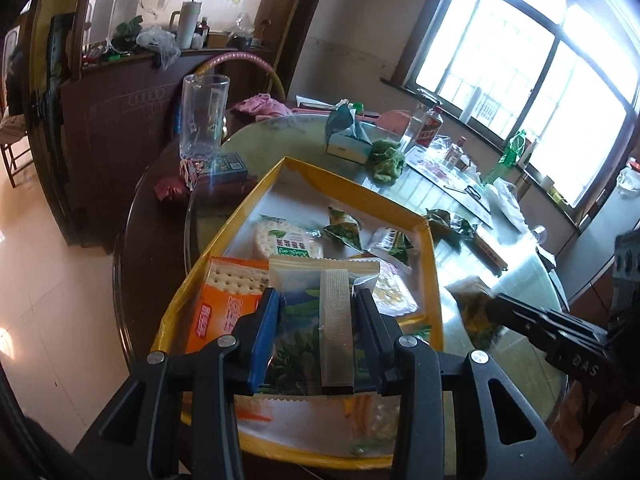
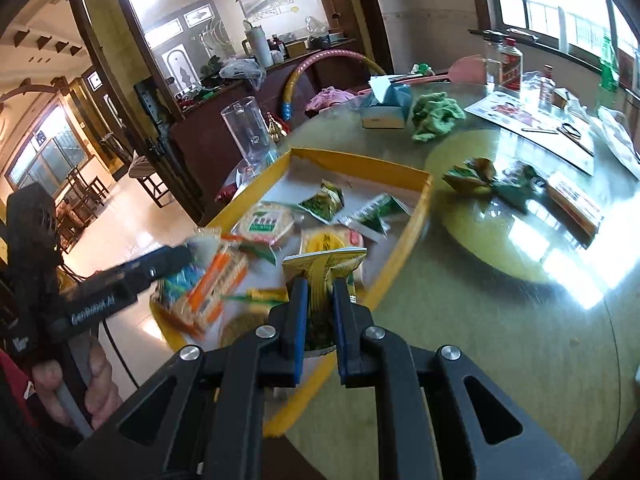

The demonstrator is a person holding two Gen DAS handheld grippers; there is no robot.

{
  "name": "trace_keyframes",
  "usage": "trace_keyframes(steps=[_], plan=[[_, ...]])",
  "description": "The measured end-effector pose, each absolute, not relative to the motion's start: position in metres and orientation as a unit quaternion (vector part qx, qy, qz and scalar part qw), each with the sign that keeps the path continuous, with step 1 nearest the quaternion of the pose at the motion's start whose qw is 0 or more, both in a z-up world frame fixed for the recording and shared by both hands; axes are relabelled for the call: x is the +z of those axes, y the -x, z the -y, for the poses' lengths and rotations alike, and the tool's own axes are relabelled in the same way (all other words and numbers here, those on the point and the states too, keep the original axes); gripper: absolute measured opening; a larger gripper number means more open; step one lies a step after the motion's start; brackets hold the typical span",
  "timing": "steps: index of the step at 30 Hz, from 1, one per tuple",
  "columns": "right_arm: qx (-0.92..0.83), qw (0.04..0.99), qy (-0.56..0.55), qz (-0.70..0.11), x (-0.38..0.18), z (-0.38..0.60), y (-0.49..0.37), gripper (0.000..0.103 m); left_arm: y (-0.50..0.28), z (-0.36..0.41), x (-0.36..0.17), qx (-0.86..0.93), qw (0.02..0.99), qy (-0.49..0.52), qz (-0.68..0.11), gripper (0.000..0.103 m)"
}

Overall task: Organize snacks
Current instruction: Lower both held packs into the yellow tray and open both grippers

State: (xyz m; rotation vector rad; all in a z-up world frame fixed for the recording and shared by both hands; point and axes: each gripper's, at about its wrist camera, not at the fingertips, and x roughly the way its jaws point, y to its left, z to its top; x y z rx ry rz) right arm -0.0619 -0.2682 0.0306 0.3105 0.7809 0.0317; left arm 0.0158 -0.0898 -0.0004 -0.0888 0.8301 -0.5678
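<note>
A yellow-rimmed tray [image 1: 240,216] on the round table holds several snack packets, among them a round cracker pack [image 1: 286,240] and an orange cracker pack [image 1: 224,304]. My left gripper [image 1: 316,312] is shut on a green-and-white snack packet [image 1: 304,320], held just above the tray's near end. My right gripper [image 2: 320,304] is shut on a yellow-green snack packet [image 2: 324,268], held over the tray's [image 2: 404,236] right rim. The right gripper also shows in the left wrist view [image 1: 496,308], and the left gripper shows blurred in the right wrist view [image 2: 184,256]. Two green snack packets [image 2: 480,176] lie loose on the glass turntable.
A tall clear glass [image 1: 204,116] stands left of the tray. A tissue box [image 1: 348,140], a green cloth [image 1: 386,160], bottles [image 1: 430,124], scissors [image 2: 572,130] and papers crowd the table's far side. A dark cabinet [image 1: 120,120] stands behind.
</note>
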Motion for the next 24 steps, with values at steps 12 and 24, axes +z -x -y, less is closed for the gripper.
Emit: trace_keyframes(steps=[12, 24], plan=[[0.02, 0.894, -0.159, -0.418, 0.0, 0.262, -0.006, 0.014, -0.042, 0.109, -0.023, -0.267, 0.863, 0.012, -0.428, 0.036], [0.022, 0.883, -0.178, -0.434, -0.02, 0.269, -0.016, 0.015, -0.042, 0.126, -0.03, -0.274, 0.853, -0.022, -0.443, 0.035]])
